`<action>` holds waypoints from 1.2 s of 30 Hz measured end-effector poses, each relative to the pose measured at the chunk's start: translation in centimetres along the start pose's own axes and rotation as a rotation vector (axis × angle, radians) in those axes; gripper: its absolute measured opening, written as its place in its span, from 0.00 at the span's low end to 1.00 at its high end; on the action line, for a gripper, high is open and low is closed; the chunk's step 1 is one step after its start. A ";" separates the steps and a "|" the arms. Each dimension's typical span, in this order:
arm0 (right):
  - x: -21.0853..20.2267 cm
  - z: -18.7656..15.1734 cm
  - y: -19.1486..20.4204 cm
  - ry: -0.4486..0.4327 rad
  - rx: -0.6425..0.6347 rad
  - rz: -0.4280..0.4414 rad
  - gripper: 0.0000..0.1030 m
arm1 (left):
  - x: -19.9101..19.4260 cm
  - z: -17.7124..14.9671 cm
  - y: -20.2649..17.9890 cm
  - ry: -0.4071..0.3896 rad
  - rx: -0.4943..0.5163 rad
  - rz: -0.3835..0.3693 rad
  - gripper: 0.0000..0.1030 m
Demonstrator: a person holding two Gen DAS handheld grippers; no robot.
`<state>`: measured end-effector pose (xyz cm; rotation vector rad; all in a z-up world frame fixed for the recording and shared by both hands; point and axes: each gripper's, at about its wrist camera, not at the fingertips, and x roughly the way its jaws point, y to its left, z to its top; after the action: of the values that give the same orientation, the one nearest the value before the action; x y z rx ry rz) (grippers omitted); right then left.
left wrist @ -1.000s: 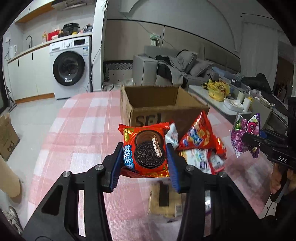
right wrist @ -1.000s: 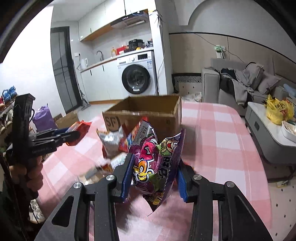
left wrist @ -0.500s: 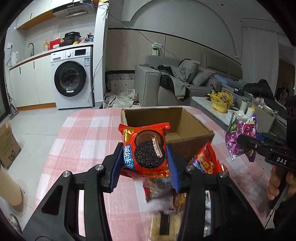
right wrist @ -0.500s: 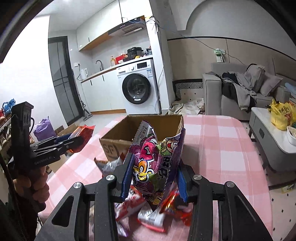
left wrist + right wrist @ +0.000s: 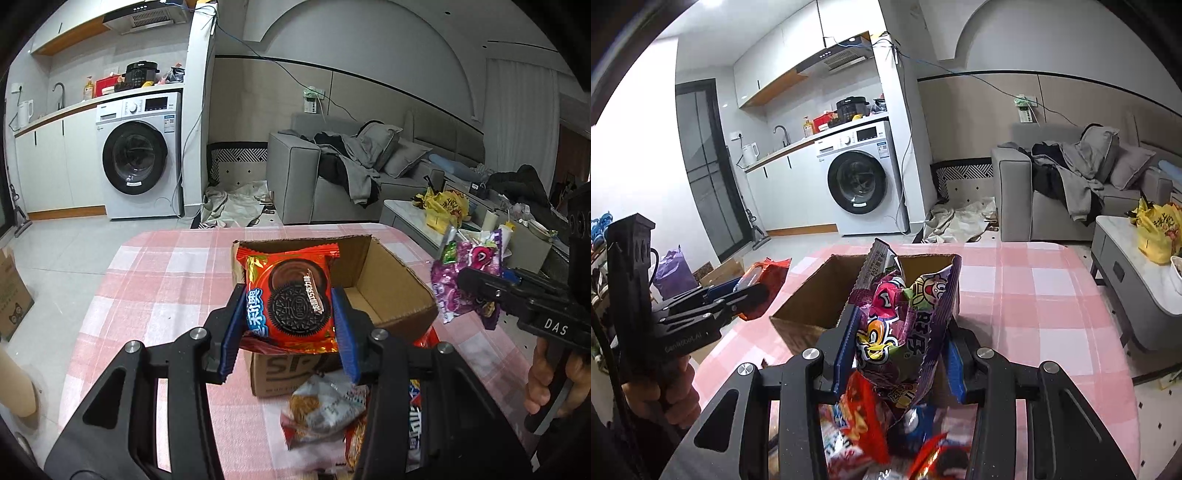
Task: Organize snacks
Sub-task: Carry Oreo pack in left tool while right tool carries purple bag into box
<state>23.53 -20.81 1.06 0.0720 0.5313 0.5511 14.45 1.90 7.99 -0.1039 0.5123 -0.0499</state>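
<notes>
Left gripper (image 5: pixel 290 314) clamps a red cookie packet (image 5: pixel 291 295), right gripper (image 5: pixel 901 347) a crinkled purple candy bag (image 5: pixel 905 325); released short of the open brown cardboard box (image 5: pixel 388 280), either probably lands on the table's near edge.

A box (image 5: pixel 388 291) stands open on the table (image 5: pixel 147 280), toward its far end. Before the box, on the near side, lies a heap of snacks (image 5: pixel 325 410). Above the box's near edge the left gripper (image 5: pixel 290 317) holds a cookie pack (image 5: pixel 291 295); to its right the right gripper (image 5: pixel 901 354) holds a candy bag (image 5: pixel 905 325). Beyond the table stand a washer (image 5: pixel 138 162) at far left and a sofa (image 5: pixel 295 177) at far right.
</notes>
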 end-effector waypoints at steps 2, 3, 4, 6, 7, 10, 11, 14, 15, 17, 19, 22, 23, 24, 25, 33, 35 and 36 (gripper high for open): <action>1.0 0.4 -0.1 0.011 0.011 0.006 0.41 | 1.0 0.3 -0.2 0.002 0.012 0.005 0.40; 1.5 0.6 -0.2 0.014 0.014 0.008 0.41 | 1.5 0.5 -0.4 0.003 0.019 0.007 0.40; 1.9 0.9 -0.3 0.016 0.016 0.009 0.41 | 2.0 0.7 -0.5 0.003 0.025 0.009 0.40; 3.0 1.3 -0.3 0.017 0.022 0.009 0.41 | 3.1 0.8 -0.7 0.011 0.029 0.013 0.40; 3.4 1.3 -0.3 0.019 0.017 0.006 0.41 | 3.7 0.8 -0.7 0.018 0.029 0.011 0.40; 4.8 1.7 -0.2 0.022 0.023 0.002 0.41 | 5.5 1.0 -1.0 0.034 0.028 0.010 0.40; 5.3 1.8 -0.3 0.025 0.031 0.008 0.41 | 5.9 1.0 -1.0 0.036 0.025 0.010 0.40; 6.6 2.2 -0.7 0.039 0.047 0.020 0.41 | 7.5 1.1 -1.1 0.050 0.017 0.006 0.40; 7.0 2.2 -0.8 0.046 0.049 0.025 0.41 | 7.9 1.0 -1.2 0.052 0.019 0.008 0.40; 7.6 2.2 -1.0 0.054 0.052 0.027 0.41 | 8.8 0.9 -1.3 0.056 0.029 0.025 0.40; 8.3 2.3 -1.2 0.062 0.043 0.035 0.41 | 9.7 0.8 -1.4 0.068 0.032 0.026 0.40; 9.1 2.4 -1.2 0.069 0.021 0.029 0.41 | 10.8 0.7 -1.5 0.075 0.030 0.020 0.40; 9.5 2.4 -1.2 0.074 0.018 0.031 0.41 | 11.1 0.7 -1.5 0.077 0.034 0.022 0.40; 9.7 2.2 -1.2 0.080 0.017 0.031 0.41 | 11.3 0.6 -1.3 0.079 0.036 0.024 0.40; 10.1 2.2 -1.2 0.086 0.014 0.031 0.41 | 11.6 0.5 -1.3 0.082 0.036 0.023 0.40; 10.7 1.6 -1.6 0.096 0.022 0.023 0.41 | 13.0 -0.1 -1.5 0.098 0.045 0.014 0.40; 10.7 1.6 -1.9 0.098 0.030 0.020 0.41 | 13.1 -0.2 -1.5 0.101 0.046 0.013 0.40; 10.7 1.5 -2.0 0.103 0.033 0.022 0.41 | 13.1 -0.2 -1.5 0.102 0.045 0.014 0.40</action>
<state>32.93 -16.90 -2.97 0.0814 0.6404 0.5696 25.69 -0.54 1.58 -0.0544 0.6133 -0.0533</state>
